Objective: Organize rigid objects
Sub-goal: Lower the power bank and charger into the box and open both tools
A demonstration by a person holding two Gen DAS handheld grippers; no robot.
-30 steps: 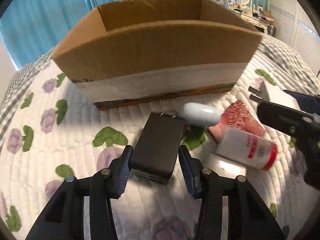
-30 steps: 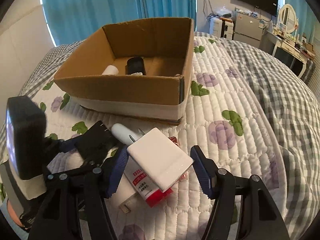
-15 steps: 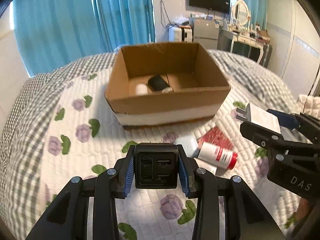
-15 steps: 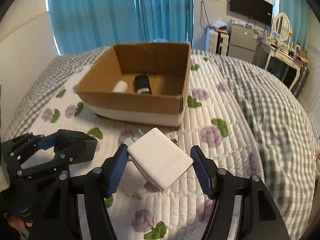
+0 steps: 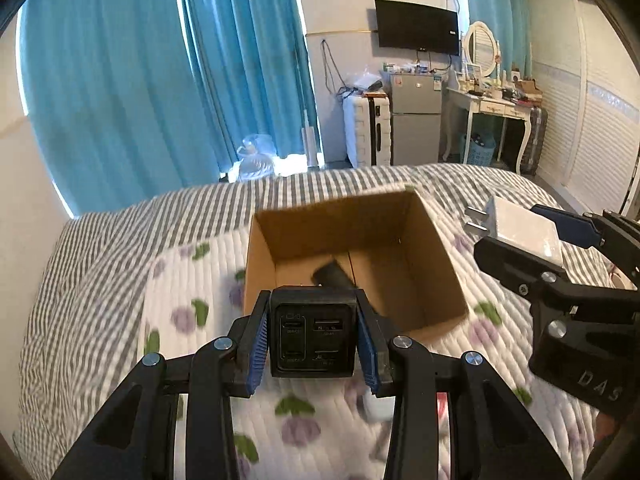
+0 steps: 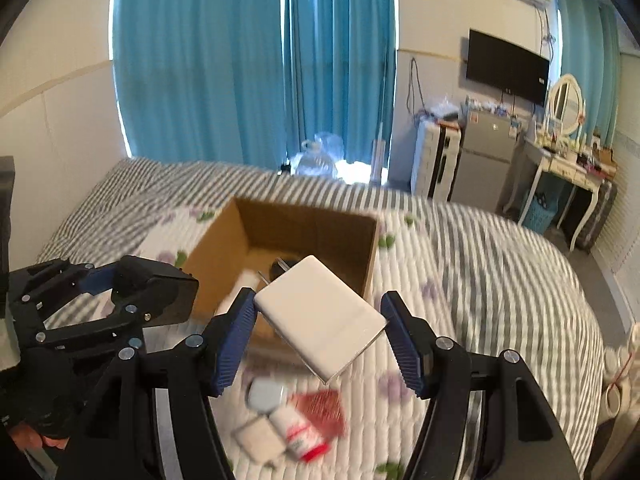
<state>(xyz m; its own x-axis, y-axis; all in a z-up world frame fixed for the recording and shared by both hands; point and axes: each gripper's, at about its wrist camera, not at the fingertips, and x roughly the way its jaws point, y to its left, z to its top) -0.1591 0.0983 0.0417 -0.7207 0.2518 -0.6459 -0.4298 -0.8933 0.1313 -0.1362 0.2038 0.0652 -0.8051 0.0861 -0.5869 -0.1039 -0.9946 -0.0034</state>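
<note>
Left tongs gripping black charger, cardboard box holding dark object

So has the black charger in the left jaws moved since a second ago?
Yes. The black charger was lifted off the quilt and now sits high before the cardboard box.

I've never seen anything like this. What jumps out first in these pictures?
Two black tools with blue pads fill the foreground: the left tool is clamped on a black charger block with its ports facing the camera, and the right tool holds a white plug adapter tilted between its pads. Beyond them an open cardboard box sits on the flowered quilt, with bright teal curtains behind.
</note>
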